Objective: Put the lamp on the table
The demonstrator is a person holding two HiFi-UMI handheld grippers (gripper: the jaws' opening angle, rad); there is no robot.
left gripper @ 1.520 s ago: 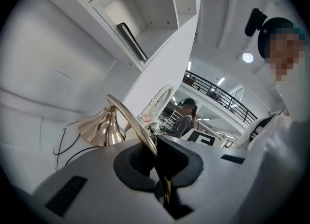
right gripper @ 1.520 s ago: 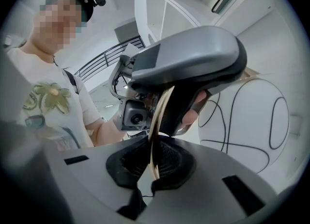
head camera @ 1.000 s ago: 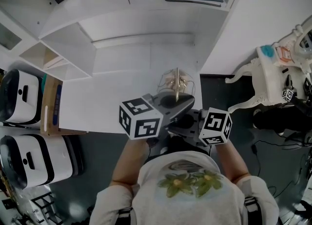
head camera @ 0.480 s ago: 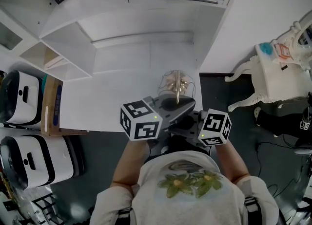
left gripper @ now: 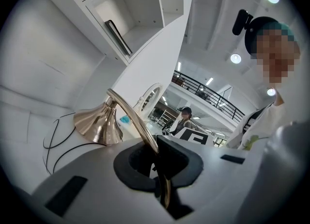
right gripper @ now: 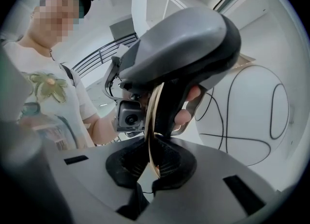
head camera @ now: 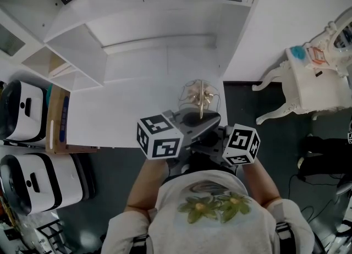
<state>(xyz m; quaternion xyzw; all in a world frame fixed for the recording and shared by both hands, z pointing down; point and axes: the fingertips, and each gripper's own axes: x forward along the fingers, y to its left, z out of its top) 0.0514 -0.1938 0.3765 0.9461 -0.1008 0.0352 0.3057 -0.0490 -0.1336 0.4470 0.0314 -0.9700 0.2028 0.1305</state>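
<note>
Both grippers have hold of the lamp point(left gripper: 99, 123). The left gripper point(left gripper: 157, 167) is closed tight on its thin gold stem, and the right gripper point(right gripper: 151, 167) pinches the same stem from the other side, so the two are nearly nose to nose. The brass cone sits just past the left jaws, by the near edge of the white table point(head camera: 121, 112) — can't tell if it's touching. The black cord point(right gripper: 271, 106) loops across the tabletop beyond the right gripper.
</note>
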